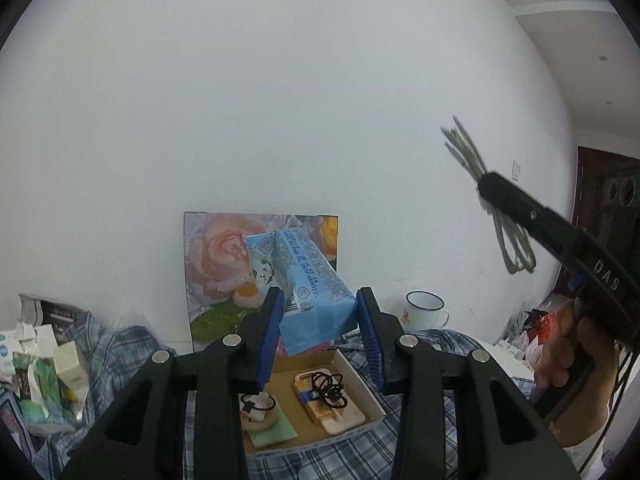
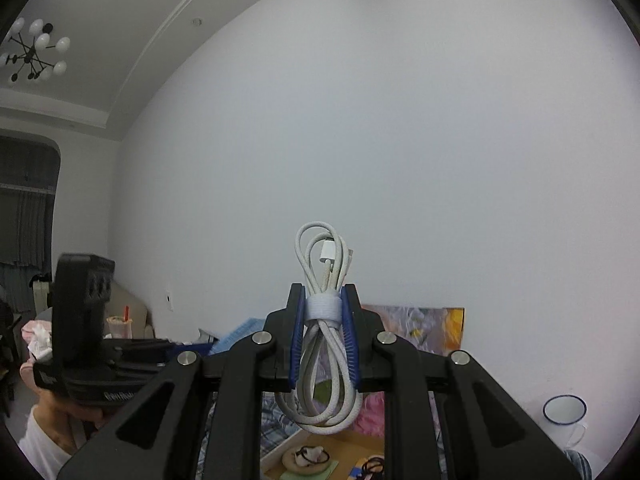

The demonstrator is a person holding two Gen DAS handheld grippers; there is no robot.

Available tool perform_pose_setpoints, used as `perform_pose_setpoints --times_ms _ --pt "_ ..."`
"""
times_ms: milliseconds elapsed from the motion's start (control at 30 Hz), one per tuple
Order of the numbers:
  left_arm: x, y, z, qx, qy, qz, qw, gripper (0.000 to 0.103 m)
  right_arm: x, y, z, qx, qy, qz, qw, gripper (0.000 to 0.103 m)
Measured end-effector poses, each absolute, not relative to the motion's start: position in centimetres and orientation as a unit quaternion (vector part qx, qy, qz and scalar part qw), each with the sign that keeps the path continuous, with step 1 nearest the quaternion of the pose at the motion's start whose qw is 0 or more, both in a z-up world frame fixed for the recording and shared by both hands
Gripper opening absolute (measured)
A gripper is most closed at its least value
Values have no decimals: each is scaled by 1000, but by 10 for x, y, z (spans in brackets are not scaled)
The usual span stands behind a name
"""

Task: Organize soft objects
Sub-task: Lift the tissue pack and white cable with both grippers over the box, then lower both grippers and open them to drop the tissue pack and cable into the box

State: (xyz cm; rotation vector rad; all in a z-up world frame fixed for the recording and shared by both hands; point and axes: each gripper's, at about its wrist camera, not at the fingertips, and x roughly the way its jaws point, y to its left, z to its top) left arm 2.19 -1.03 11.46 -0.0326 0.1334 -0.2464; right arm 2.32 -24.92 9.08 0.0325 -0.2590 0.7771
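Cardboard tray (image 2: 280,450) cut off by the bottom edge, its near end behind the right gripper (image 2: 324,344).

A: Soft, even room light; the white wall (image 1: 280,100) looks flat, with no hard shadows or glare.

B: The ceiling lamp (image 2: 34,54) glows, not blown out. Fisheye bending curves the edges, corners vignette black, and the cable bundle (image 1: 496,184) smears slightly.
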Motion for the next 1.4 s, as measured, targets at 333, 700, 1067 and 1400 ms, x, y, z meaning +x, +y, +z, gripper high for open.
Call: perform_pose_setpoints --times_ms 333,700,1067,1400 --pt "54 -20 125 -8 66 -121 990 39 43 -236 90 22 -108 379 919 17" --pt "89 -18 96 -5 101 -109 989 39 80 -206 67 19 -56 385 921 17" --pt "117 -9 73 -12 136 -94 986 39 115 -197 43 13 -2 384 923 17" --pt "142 -8 54 -11 166 -88 982 39 145 -184 23 -1 32 378 925 17"
